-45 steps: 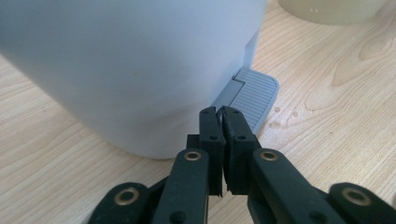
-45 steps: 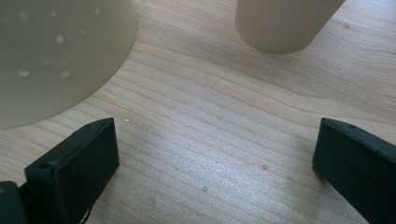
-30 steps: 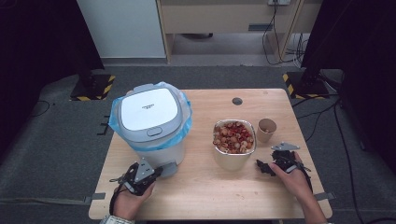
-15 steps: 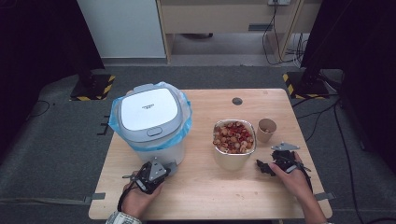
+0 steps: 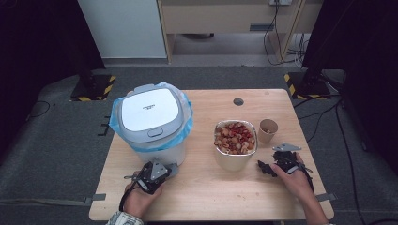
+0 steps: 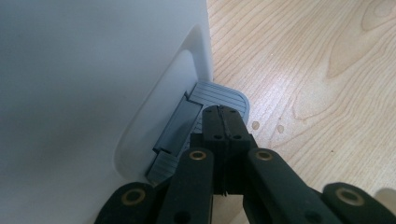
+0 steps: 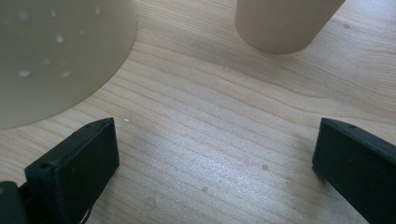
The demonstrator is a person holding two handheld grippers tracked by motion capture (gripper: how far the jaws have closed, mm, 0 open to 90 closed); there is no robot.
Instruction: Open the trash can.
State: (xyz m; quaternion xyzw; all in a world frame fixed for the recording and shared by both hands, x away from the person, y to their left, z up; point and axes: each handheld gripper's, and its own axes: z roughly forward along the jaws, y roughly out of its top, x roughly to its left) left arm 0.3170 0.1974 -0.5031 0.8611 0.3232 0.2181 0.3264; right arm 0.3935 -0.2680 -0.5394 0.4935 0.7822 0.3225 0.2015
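Bin pedal [image 6: 219, 95]: grey ribbed tab at the foot of the white bin [image 5: 155, 119], front side, near the person's edge of the surface [image 5: 206, 197]. Left tool [image 6: 224, 122] has its jaws pressed fully together, nothing between them, tip sitting on top of the pedal. Closed makes sense: one solid nose to push down with, not a pinch. Looks like the aim is to press the pedal and pop the lid [image 5: 148, 107], which is shut right now.

Bin sits at the left of the surface, blue liner bag [image 5: 187, 123] folded over the rim.

Just right of it, a square tub of reddish scraps [image 5: 235, 140], full to the top, probably what goes in the bin once it opens. Small paper cup [image 5: 268, 130] beside the tub, near the right edge.

Right tool [image 7: 215, 158] is spread wide, empty, resting low over bare wood in front of tub and cup. Reads as parked, ready to take the tub. Its hand [image 5: 296, 174] lies on the surface.
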